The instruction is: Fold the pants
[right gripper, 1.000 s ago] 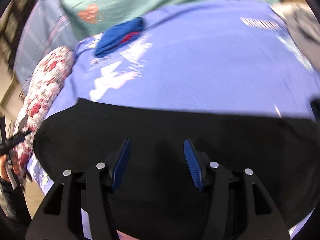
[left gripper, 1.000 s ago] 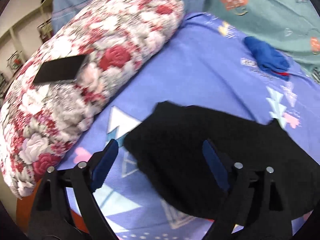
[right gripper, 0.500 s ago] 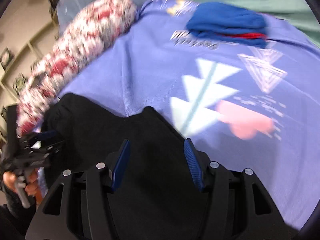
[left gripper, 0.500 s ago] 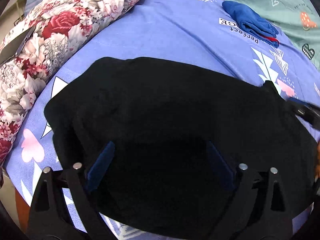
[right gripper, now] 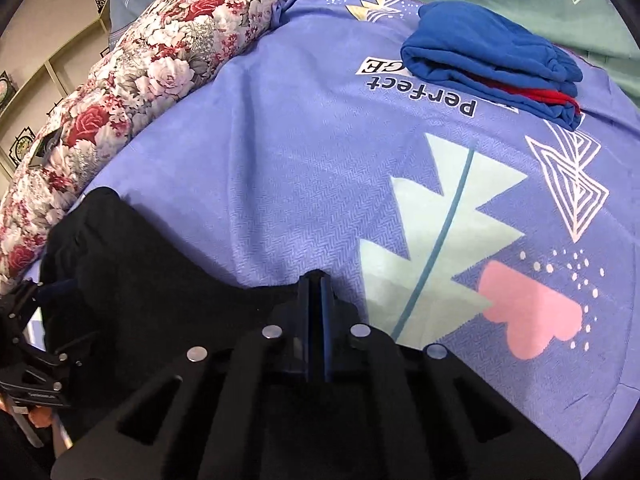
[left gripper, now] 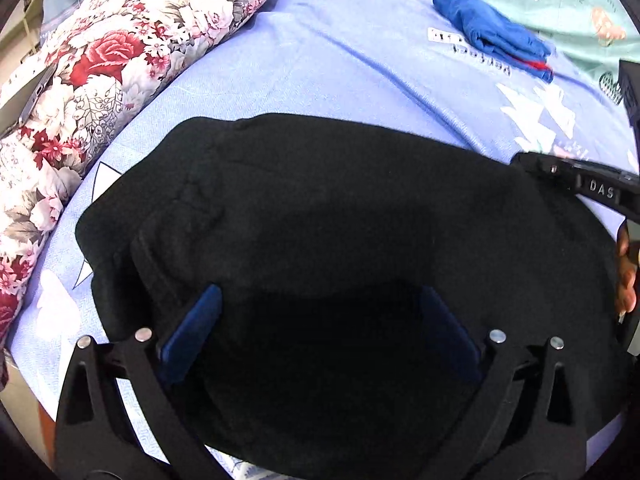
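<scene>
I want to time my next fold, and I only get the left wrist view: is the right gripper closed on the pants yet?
Observer: Yes. The right gripper has just been closing. It is now shut at the edge of the pants, and the cloth seems pinched.
Operator: What lies past its tips?
Observer: The sheet, with a white tree print just to the right.
Operator: And the blue clothes?
Observer: The blue clothes are folded and lie beside the printed word "perfect".

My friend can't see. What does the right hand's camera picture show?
The right gripper, jaws shut, sits at the edge of black pants on a purple bedspread. A folded blue garment lies farther back, and a flowery pillow lies on the left.
</scene>
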### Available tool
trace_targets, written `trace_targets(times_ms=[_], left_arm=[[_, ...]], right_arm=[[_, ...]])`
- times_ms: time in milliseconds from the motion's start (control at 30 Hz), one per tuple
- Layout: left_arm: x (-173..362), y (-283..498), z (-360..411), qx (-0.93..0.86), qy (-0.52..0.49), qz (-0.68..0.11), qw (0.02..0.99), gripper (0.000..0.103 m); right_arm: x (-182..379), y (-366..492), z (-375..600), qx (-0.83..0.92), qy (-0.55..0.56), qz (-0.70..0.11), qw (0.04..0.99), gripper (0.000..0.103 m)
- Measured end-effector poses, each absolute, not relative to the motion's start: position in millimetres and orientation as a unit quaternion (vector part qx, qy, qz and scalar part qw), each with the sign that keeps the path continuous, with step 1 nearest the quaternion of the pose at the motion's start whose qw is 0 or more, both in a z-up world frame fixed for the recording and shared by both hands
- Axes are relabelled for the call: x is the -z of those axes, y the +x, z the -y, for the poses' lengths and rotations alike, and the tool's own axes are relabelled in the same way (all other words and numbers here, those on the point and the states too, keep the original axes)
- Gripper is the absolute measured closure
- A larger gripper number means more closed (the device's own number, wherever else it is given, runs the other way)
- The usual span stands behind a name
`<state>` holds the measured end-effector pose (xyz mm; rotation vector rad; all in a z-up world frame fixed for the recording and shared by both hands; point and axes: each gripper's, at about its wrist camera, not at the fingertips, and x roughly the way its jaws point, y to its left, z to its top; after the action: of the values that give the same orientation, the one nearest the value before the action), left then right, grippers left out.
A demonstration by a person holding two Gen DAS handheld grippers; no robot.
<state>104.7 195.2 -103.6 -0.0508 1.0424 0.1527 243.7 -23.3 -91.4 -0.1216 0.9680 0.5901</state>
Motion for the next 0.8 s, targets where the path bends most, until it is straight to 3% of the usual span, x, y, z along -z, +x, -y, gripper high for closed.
trace_targets(times_ms=[67, 133, 300, 433, 633, 800], left_arm=[[102.5, 105.9, -193.4, -0.078, -0.019, -0.499, 0.863, 0.002], [99.1, 105.6, -195.6, -0.079, -0.028, -0.504, 0.860, 0.002], [85.2, 96.5, -194.1, -0.080, -0.048, -0.494, 0.864, 0.002], [79.9, 84.0, -174.6, -0.056, -0.026, -0.474, 0.878, 0.002], [99.9, 85.6, -152.9, -0.061, 0.003, -0.486, 0.872, 0.002], [96.6, 88.8, -153.4, -0.075, -0.013, -0.492, 0.868, 0.002]], right_arm=[[89.0, 246.0, 25.7, -0.264, -0.057, -0.462, 0.845, 0.087], [85.1, 245.2, 33.1, -0.245, -0.053, -0.464, 0.849, 0.072], [61.1, 211.4, 83.7, -0.184, -0.062, -0.459, 0.867, 0.070], [54.2, 160.3, 176.2, -0.182, -0.016, -0.477, 0.860, 0.058], [81.8, 107.7, 308.9, -0.065, 0.048, -0.521, 0.850, 0.058], [58.5, 67.3, 422.0, 0.118, 0.142, -0.453, 0.872, 0.054]])
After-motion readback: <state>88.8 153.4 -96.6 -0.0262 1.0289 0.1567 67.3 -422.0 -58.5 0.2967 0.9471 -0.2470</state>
